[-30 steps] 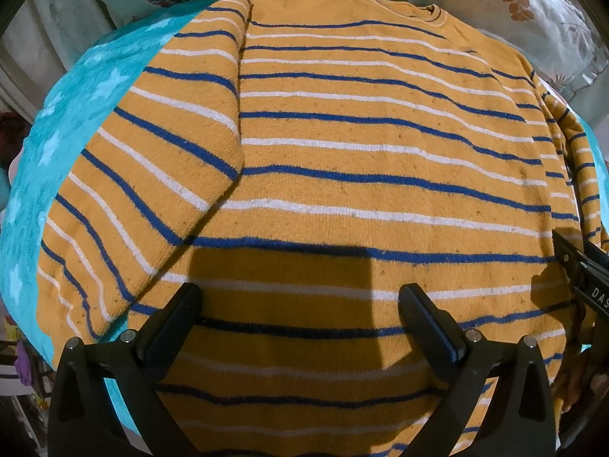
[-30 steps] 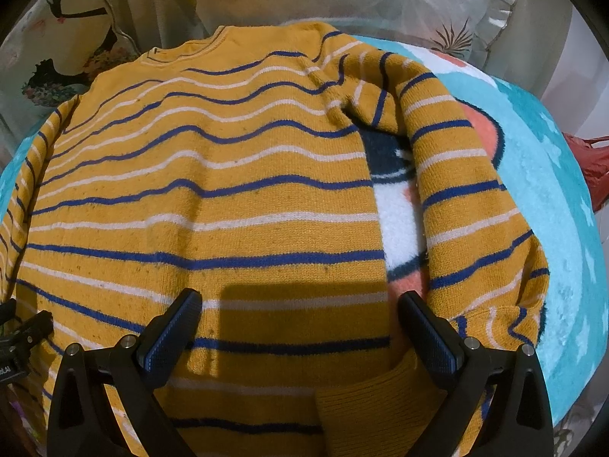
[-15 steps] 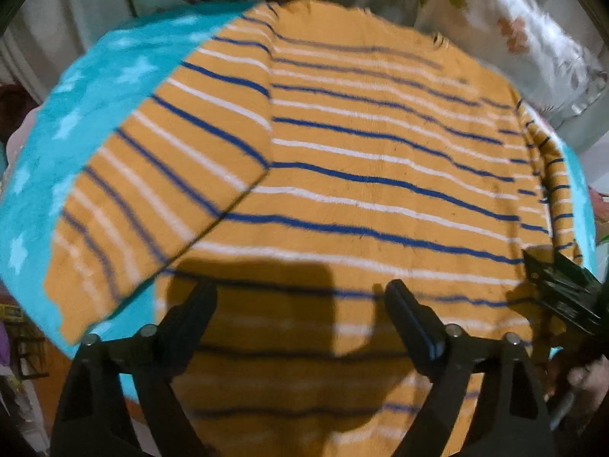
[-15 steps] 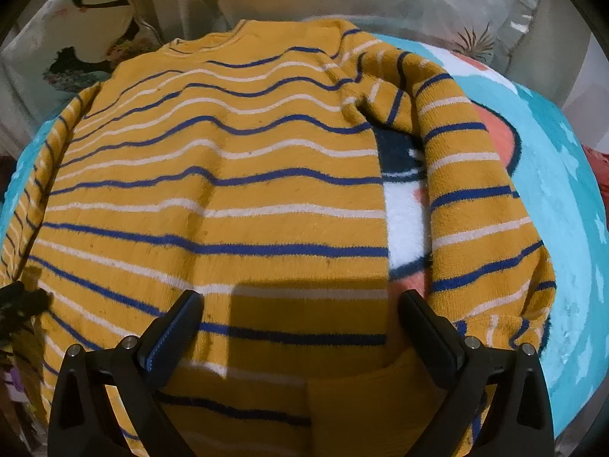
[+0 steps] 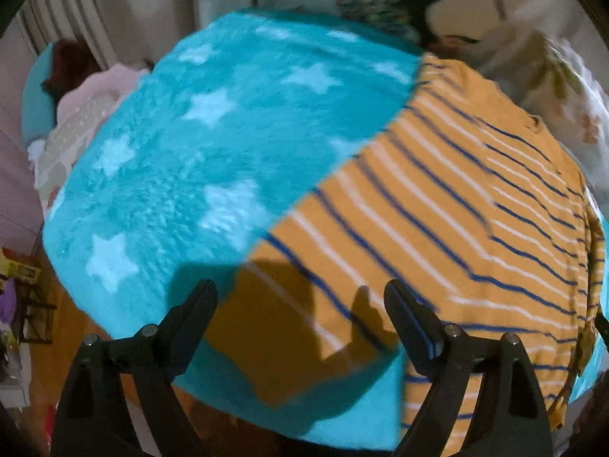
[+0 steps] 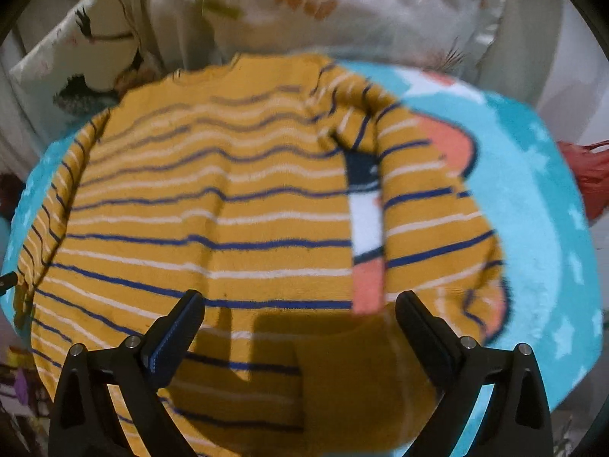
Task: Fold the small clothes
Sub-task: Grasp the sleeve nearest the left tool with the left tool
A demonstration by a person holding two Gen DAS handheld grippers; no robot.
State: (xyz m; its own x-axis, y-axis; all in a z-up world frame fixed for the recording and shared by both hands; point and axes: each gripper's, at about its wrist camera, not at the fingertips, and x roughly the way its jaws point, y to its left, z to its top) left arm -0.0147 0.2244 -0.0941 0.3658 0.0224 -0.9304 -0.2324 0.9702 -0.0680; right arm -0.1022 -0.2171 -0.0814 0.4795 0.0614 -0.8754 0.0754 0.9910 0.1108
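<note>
A mustard-yellow sweater with blue and white stripes [image 6: 213, 205] lies flat on a turquoise star blanket [image 5: 182, 144]. In the left wrist view the sweater [image 5: 456, 236] fills the right half, its left sleeve reaching down toward my fingers. My left gripper [image 5: 300, 301] is open and empty, above the sleeve's cuff end. In the right wrist view the right sleeve [image 6: 430, 205] lies bent beside the body, its cuff [image 6: 354, 373] folded near the hem. My right gripper [image 6: 300, 310] is open and empty above the hem.
Floral pillows [image 6: 342, 7] stand behind the sweater's collar. The blanket's left edge drops to a wooden floor [image 5: 76, 327] with clutter. A red item [image 6: 588, 175] lies at the far right. A pink bundle [image 5: 95, 91] lies beyond the blanket's left side.
My left gripper has swung to the left, from over the sweater's body to its left sleeve and the bare blanket. My right gripper has pulled back slightly; both views are motion-blurred.
</note>
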